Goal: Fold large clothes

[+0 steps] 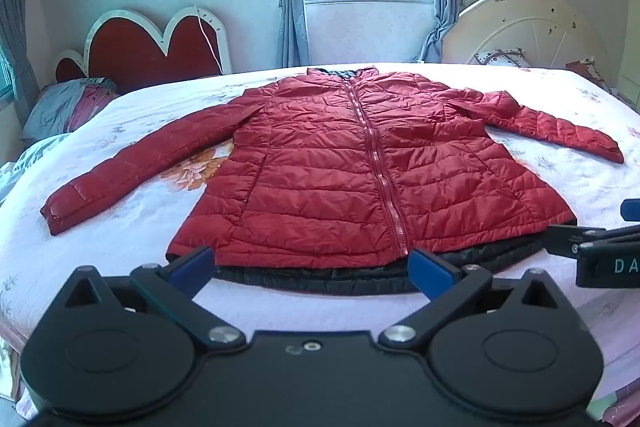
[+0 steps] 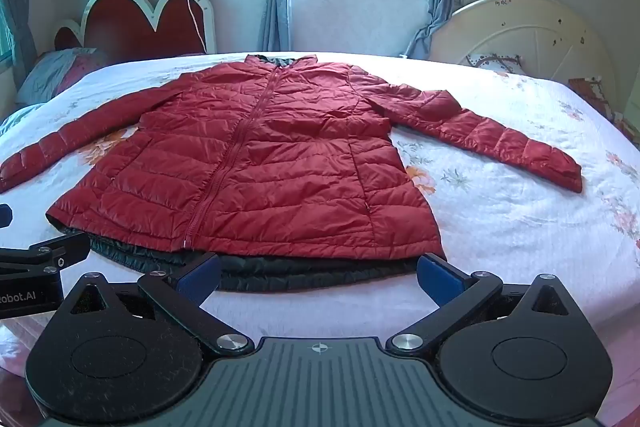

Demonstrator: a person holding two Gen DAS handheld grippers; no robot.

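Left wrist view shows the left claw (image 1: 310, 265) spread wide and empty at 6 o'clock, the jacket (image 1: 340, 171) lying flat on the bed (image 1: 120, 227) just past it, with the whole left sleeve (image 1: 132, 163) out to 9 o'clock. Right wrist view instead shows the full right sleeve (image 2: 492, 139) toward 3 o'clock, its own right claw (image 2: 318, 275) equally apart. The slick quilted shell could slip from a pinch, or the dark lining (image 2: 280, 273) at the hem be caught alone.
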